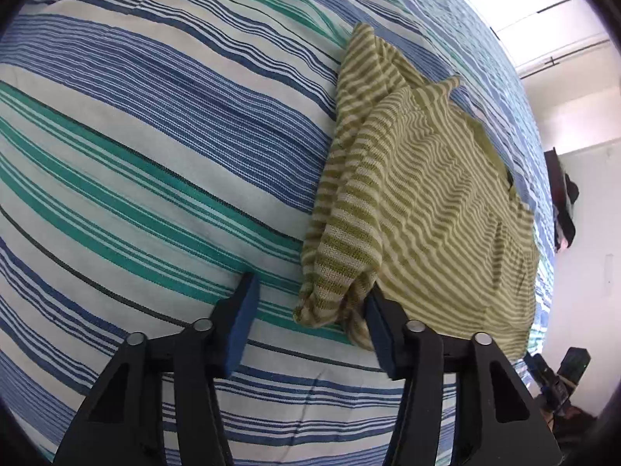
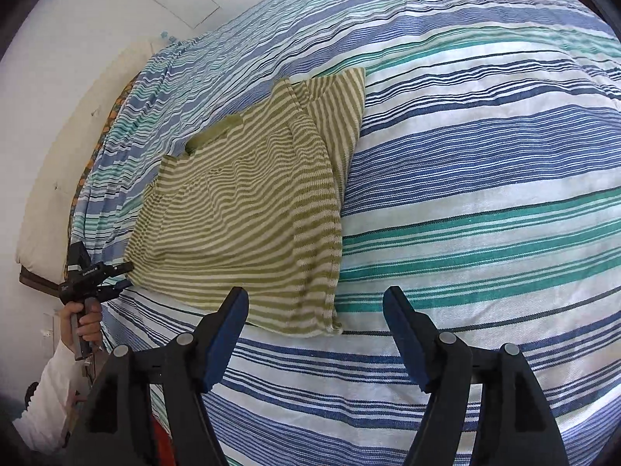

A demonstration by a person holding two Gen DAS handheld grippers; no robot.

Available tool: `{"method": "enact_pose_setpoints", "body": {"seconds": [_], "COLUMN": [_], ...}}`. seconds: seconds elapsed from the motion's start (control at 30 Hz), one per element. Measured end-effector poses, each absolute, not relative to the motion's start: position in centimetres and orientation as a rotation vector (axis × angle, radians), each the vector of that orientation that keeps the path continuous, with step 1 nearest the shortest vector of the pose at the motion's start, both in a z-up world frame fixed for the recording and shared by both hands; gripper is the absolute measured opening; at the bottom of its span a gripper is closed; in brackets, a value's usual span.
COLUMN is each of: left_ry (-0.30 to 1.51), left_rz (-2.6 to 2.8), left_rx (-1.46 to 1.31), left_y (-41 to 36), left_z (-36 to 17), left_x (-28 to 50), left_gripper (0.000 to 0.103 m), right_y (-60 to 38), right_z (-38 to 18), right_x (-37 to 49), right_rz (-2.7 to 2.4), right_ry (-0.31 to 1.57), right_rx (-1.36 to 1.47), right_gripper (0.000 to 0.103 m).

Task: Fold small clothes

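Olive-and-cream striped knit shirt (image 2: 248,209) lies partly folded on blue-green striped bedspread (image 2: 485,178) | left gripper (image 1: 310,306) wide open, bunched sleeve at one finger | right gripper (image 2: 316,310) wide open, empty, near hem

The left gripper (image 1: 308,303) has its jaws spread wide, angled downward. The right gripper (image 2: 316,310) likewise stands open, held low.
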State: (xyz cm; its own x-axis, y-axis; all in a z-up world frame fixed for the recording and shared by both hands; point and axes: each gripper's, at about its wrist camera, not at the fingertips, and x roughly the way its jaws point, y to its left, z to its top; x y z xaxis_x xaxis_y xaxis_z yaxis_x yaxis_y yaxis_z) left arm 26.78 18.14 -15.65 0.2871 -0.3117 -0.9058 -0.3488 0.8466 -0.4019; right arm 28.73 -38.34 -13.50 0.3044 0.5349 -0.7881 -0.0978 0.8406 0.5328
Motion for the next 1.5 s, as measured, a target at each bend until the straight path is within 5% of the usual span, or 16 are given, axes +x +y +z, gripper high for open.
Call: {"method": "enact_pose_setpoints", "body": {"seconds": [0.13, 0.17, 0.2, 0.27, 0.33, 0.43, 0.5, 0.57, 0.67, 0.9, 1.13, 1.43, 1.5], "left_ry": [1.281, 1.255, 1.225, 1.157, 1.143, 1.188, 1.21, 1.256, 1.271, 1.179, 1.137, 1.256, 1.269], "left_rz": [-0.039, -0.052, -0.062, -0.043, -0.019, -0.027, -0.057, -0.069, -0.034, -0.058, -0.249, -0.258, -0.267], "left_rx": [-0.63, -0.633, -0.637, -0.634, -0.648, -0.698, -0.683, -0.662, -0.707, -0.647, -0.474, -0.316, -0.235], "left_y": [18.1, 18.5, 19.0, 20.0, 20.7, 20.0, 18.7, 17.8, 18.2, 12.5, -3.7, -21.6, -23.7], "left_z": [-14.5, -13.7, -12.9, -11.9, -12.1, -14.2, -15.1, -16.1, -16.5, -7.9, -1.1, -8.6, -9.9], "left_x": [26.9, 26.9, 26.9, 27.8, 29.8, 33.1, 34.6, 35.5, 35.6, 36.1, 38.1, 37.7, 37.2], "left_gripper": [0.017, 0.03, 0.057, 0.084, 0.085, 0.068, 0.033, 0.017, 0.007, 0.006, 0.006, 0.007, 0.016], "right_y": [-39.3, -39.4, -39.3, -38.8, -37.6, -35.4, -33.9, -32.5, -31.3, -32.4, -35.1, -39.2, -39.3], "right_z": [-12.9, -12.5, -12.1, -11.4, -11.0, -11.0, -11.1, -11.6, -12.5, -11.8, -11.3, -11.1, -11.2], "right_x": [26.2, 25.4, 24.4, 22.3, 20.2, 17.6, 16.3, 15.2, 14.1, 13.3, 12.6, 11.9, 12.1], "right_rz": [0.395, 0.392, 0.392, 0.395, 0.404, 0.442, 0.477, 0.504, 0.53, 0.539, 0.532, 0.484, 0.485], "right_ry": [1.152, 1.13, 1.108, 1.067, 1.038, 1.026, 1.026, 1.037, 1.059, 0.976, 0.912, 0.858, 0.857], "right_rx": [0.471, 0.472, 0.468, 0.447, 0.426, 0.411, 0.399, 0.373, 0.333, 0.36, 0.428, 0.537, 0.552], "right_gripper": [0.072, 0.072, 0.072, 0.072, 0.072, 0.072, 0.072, 0.072, 0.072, 0.072, 0.072, 0.072, 0.072]}}
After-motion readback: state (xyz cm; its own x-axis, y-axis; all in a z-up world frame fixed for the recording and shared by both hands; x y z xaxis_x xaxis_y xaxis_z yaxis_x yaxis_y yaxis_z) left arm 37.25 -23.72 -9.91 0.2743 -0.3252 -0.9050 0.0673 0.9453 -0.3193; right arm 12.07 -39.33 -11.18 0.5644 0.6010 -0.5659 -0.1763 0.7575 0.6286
